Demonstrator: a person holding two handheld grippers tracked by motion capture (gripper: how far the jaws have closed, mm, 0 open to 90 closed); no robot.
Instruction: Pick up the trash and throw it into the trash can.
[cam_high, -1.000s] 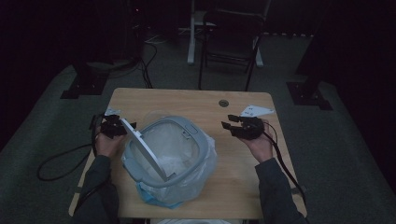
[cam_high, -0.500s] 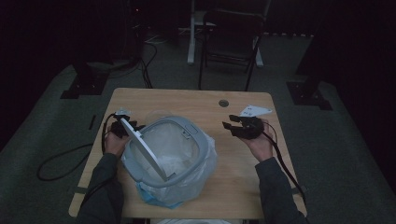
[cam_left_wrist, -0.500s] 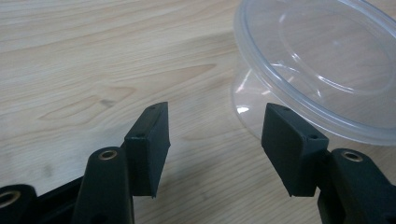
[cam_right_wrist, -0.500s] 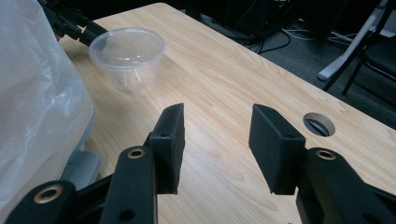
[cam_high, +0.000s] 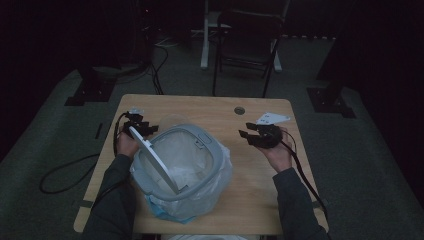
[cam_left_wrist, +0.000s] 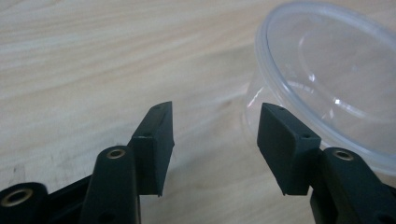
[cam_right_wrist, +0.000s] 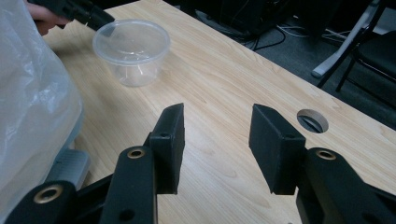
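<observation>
Right gripper view: right gripper (cam_right_wrist: 215, 140) gapes empty; left gripper (cam_left_wrist: 215, 140) gapes beside unlabelled clear tub (cam_left_wrist: 327, 88).

Jaws apart nr clear tub (cam_left_wrist: 327, 88) on table (cam_left_wrist: 93, 70).

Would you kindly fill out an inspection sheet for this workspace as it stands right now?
Surface: wooden table, with a round cable hole near the far edge.
Job's things: grey bin lined with a plastic bag, lid raised; clear plastic tub upright beside it.
Clutter: nothing seen.
Grippers: left gripper open, right next to the tub's rim; right gripper open, empty, over bare table.
Cables: one trails from each gripper; more lie on the floor.
Surroundings: dark room, chair behind the table.
</observation>
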